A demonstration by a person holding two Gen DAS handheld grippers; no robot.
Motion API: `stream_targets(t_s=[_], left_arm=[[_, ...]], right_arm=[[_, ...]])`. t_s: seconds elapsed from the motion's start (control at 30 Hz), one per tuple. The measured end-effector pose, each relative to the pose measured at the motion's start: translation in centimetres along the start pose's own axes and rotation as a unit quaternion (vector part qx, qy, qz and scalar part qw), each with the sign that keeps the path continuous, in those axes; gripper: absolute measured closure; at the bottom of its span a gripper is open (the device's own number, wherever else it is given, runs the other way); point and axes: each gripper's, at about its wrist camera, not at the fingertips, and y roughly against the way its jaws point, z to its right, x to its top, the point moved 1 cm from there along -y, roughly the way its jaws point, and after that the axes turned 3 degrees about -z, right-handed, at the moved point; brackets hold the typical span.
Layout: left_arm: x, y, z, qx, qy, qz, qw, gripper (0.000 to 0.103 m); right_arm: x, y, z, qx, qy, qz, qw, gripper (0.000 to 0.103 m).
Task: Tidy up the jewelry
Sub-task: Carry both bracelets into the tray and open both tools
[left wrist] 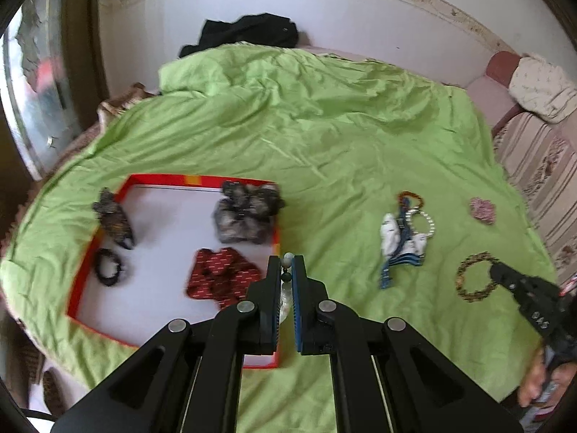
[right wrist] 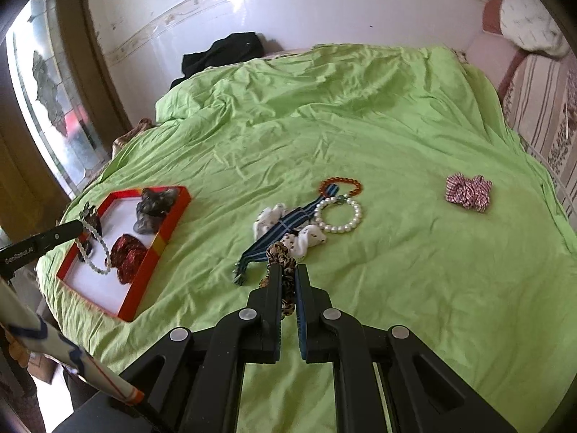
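A red-rimmed white tray (left wrist: 108, 223) lies on the green bedspread (left wrist: 324, 126) and holds a grey scrunchie (left wrist: 245, 213), a red scrunchie (left wrist: 220, 278), a dark scrunchie (left wrist: 111, 220) and a black bead bracelet (left wrist: 108, 267). My left gripper (left wrist: 286, 263) is shut on a pale bead bracelet (left wrist: 287, 260), which hangs over the tray in the right wrist view (right wrist: 95, 249). My right gripper (right wrist: 288, 270) is shut on a leopard-print scrunchie (right wrist: 283, 259), also visible in the left wrist view (left wrist: 476, 278). Beyond it lie a pearl bracelet (right wrist: 339, 216), an amber bracelet (right wrist: 342, 184), a blue striped band (right wrist: 274, 238) and a white spotted scrunchie (right wrist: 306, 240).
A pink checked scrunchie (right wrist: 468, 191) lies alone to the right. Black clothing (right wrist: 223, 54) sits at the far edge by the white wall. A striped sofa (right wrist: 544, 108) with a pillow (right wrist: 530, 25) borders the right side. A window (right wrist: 54, 90) is at left.
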Motion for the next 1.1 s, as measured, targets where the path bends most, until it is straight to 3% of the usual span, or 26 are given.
stream_targets(t_s=[0.17, 0.47, 0.9, 1.1], left_arm=[[-0.9, 0.6, -1.6, 0.030, 0.006, 0.014, 0.9994, 0.098], [-2.9, 0.2, -6.4, 0.042, 0.047, 0.014, 0.9979, 0.098], [-5.2, -4.6, -18.4, 0.037, 0.138, -0.041, 0.9889, 0.098], [-5.8, -6.3, -20.9, 0.037, 0.153, -0.055, 0.9859, 0.098]], right_arm=[[-0.2, -0.2, -2.0, 0.004, 0.016, -0.006, 1.000, 0.096], [-0.2, -2.0, -9.1, 0.038, 0.067, -0.028, 0.997, 0.095], [0.4, -7.7, -23.8, 0.136, 0.150, -0.081, 0.976, 0.095], [0.1, -11.4, -27.9, 0.149, 0.162, -0.108, 0.970, 0.095]])
